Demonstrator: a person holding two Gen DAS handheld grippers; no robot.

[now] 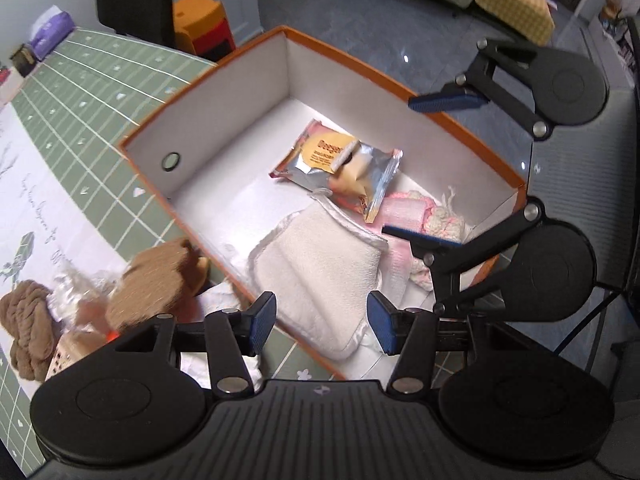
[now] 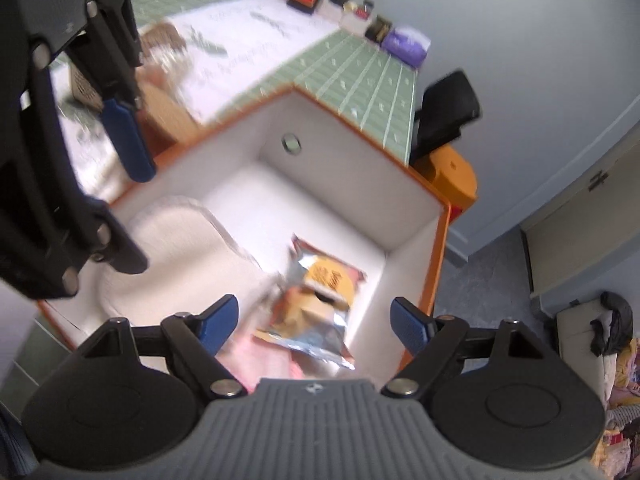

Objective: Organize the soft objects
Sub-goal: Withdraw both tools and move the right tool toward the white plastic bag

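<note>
An orange box (image 1: 400,86) with white inside stands on the table. In it lie a folded white cloth (image 1: 320,276), a silver and yellow snack packet (image 1: 340,168), a pink cloth (image 1: 402,212) and a knitted piece (image 1: 444,220). My left gripper (image 1: 322,322) is open and empty above the box's near edge, over the white cloth. My right gripper (image 2: 316,324) is open and empty over the packet (image 2: 320,300); it also shows in the left wrist view (image 1: 436,168) above the box's right end. The white cloth (image 2: 180,248) is blurred in the right wrist view.
Left of the box on the green grid mat (image 1: 100,80) lie a brown plush piece (image 1: 156,284), a brown knotted cloth (image 1: 28,320) and a clear wrapper (image 1: 72,292). A purple pack (image 1: 52,28) sits at the table's far end. An orange stool (image 1: 200,20) stands beyond.
</note>
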